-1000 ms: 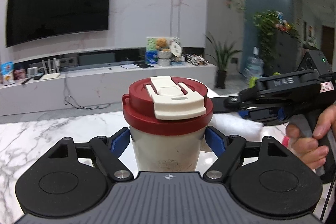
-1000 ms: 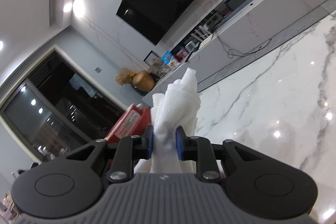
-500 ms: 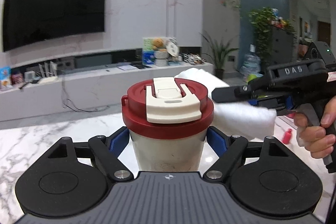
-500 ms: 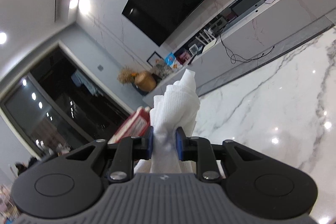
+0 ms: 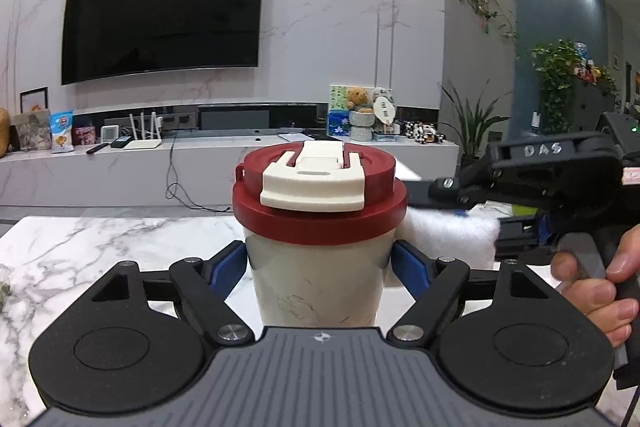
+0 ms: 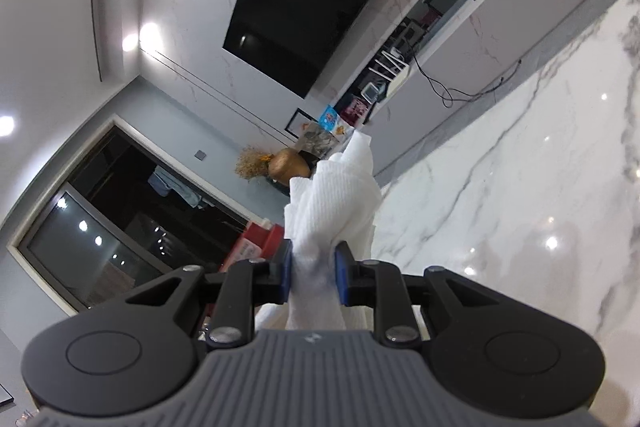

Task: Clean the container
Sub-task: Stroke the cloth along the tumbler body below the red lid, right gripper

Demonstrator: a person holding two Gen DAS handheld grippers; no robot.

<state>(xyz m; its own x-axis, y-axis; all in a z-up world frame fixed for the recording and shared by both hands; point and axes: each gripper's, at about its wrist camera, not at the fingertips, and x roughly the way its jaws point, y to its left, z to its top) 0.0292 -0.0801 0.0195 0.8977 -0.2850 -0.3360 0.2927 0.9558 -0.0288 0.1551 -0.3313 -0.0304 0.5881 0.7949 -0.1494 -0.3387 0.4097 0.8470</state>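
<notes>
A cream cup (image 5: 320, 275) with a red lid (image 5: 318, 203) and a cream flip clasp stands upright on the marble table (image 5: 100, 247). It sits between the blue pads of my left gripper (image 5: 319, 267), whose jaws are closing and press on its sides. My right gripper (image 6: 313, 267) is shut on a bunched white paper towel (image 6: 336, 199). In the left wrist view the right gripper (image 5: 460, 203) comes in from the right, held by a hand (image 5: 600, 291). The towel (image 5: 448, 235) lies against the cup's right side, just under the lid's rim.
Behind the table runs a long low cabinet (image 5: 120, 171) with small items, under a wall TV (image 5: 160, 19). Potted plants (image 5: 476, 123) stand at the right. A red box (image 6: 256, 243) shows beyond the right gripper's left finger. The marble top (image 6: 520, 207) stretches away on the right.
The right gripper and its towel have come in against the cup's right side. The right wrist view has rolled. The cup stays in the left gripper.
</notes>
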